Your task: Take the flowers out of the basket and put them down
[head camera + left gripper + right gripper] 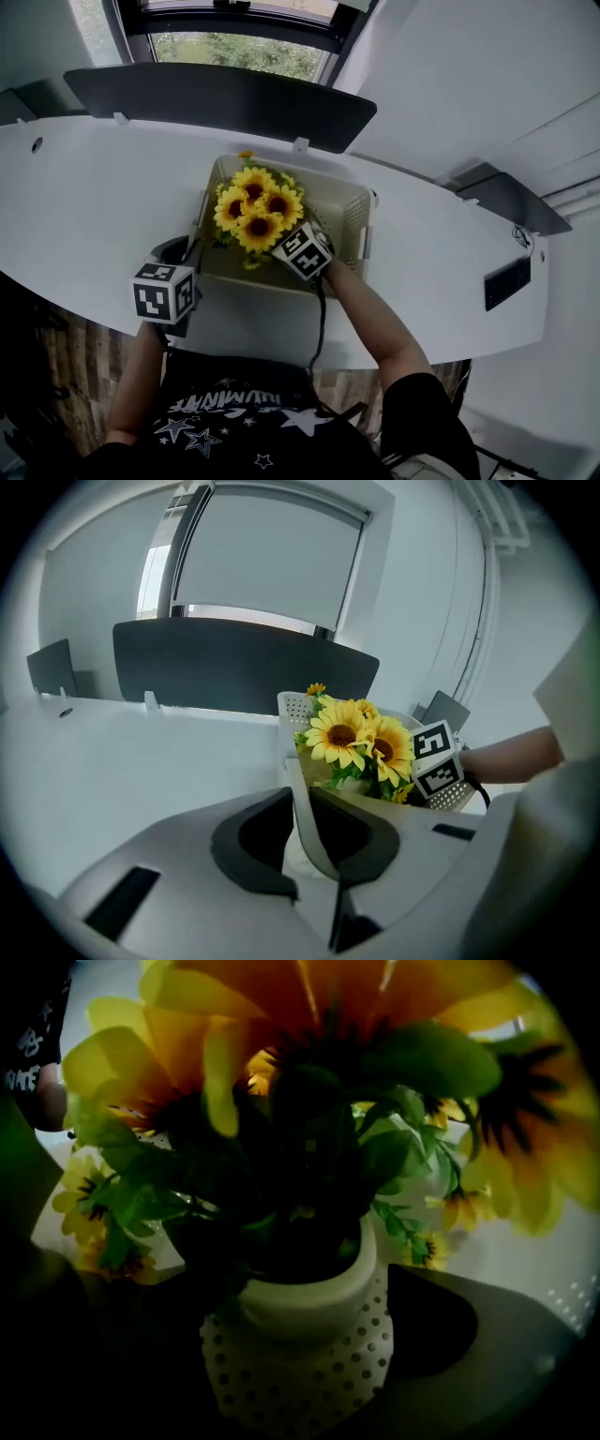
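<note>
Though hidden in head view, pot (314, 1354) between wide jaws of right gripper (300, 1330) | left gripper (302, 819) clamps basket (292, 706)

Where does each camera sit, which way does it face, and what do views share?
Head view: on the person's head, looking steeply down at desk, basket and flowers; both forearms show.
Left gripper view: on the left gripper, looking along jaws shut on the basket's wall; the right forearm shows.
Right gripper view: on the right gripper, close on the dotted pot between open jaws; a shirt corner shows.
All share the flowers.
</note>
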Demonstrator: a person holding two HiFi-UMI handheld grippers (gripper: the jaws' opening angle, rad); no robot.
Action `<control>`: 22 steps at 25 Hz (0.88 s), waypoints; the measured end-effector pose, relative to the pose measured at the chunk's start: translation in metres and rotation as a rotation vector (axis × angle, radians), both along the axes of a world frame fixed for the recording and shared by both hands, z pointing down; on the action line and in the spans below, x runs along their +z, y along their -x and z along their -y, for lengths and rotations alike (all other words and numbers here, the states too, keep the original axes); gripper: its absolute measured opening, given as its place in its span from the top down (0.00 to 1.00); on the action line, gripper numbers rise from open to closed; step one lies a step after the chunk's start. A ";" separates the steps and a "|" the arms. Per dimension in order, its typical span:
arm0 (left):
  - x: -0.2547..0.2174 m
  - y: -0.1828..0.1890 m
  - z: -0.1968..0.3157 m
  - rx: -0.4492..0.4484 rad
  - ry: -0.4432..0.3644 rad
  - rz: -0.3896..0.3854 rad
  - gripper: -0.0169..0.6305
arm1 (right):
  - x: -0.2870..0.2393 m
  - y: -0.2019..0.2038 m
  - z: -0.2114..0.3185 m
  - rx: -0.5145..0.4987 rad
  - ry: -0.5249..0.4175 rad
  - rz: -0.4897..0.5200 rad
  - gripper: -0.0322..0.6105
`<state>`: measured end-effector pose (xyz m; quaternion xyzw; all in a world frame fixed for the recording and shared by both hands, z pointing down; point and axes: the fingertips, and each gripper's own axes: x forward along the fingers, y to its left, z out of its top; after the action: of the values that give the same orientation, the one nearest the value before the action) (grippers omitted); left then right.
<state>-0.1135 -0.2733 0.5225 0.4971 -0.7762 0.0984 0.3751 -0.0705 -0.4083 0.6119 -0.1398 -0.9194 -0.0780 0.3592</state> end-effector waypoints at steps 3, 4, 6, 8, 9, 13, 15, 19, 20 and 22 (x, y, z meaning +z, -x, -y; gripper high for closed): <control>0.000 -0.003 0.000 -0.008 0.000 -0.001 0.88 | -0.002 0.005 -0.004 -0.023 -0.002 0.044 0.10; 0.000 -0.003 0.000 -0.009 0.000 -0.002 0.88 | -0.003 0.006 -0.006 -0.023 0.003 0.053 0.10; 0.001 -0.004 0.000 -0.010 -0.001 -0.003 0.89 | -0.003 0.009 -0.011 -0.021 0.018 0.057 0.10; 0.001 -0.004 0.000 -0.011 -0.002 -0.005 0.89 | 0.001 0.012 -0.015 -0.003 0.033 0.045 0.10; 0.001 -0.004 0.000 -0.012 -0.002 -0.006 0.89 | 0.003 0.015 -0.014 0.012 0.036 0.044 0.10; 0.001 -0.001 0.001 -0.017 0.000 -0.014 0.89 | -0.004 0.034 -0.008 0.059 0.003 0.086 0.10; 0.001 -0.002 0.001 -0.016 0.003 -0.014 0.89 | -0.003 0.037 -0.005 0.080 -0.005 0.081 0.10; 0.003 -0.009 0.000 -0.019 -0.001 -0.011 0.89 | -0.002 0.036 -0.004 0.100 0.008 0.082 0.13; 0.004 -0.011 0.000 -0.021 -0.005 -0.011 0.89 | -0.001 0.035 -0.004 0.098 0.006 0.081 0.13; 0.007 -0.015 0.000 -0.023 -0.011 -0.010 0.89 | -0.003 0.031 -0.005 0.093 0.005 0.098 0.13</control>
<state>-0.0984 -0.2734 0.5291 0.4906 -0.7805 0.0875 0.3775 -0.1012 -0.4033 0.6094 -0.0939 -0.9417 -0.0659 0.3164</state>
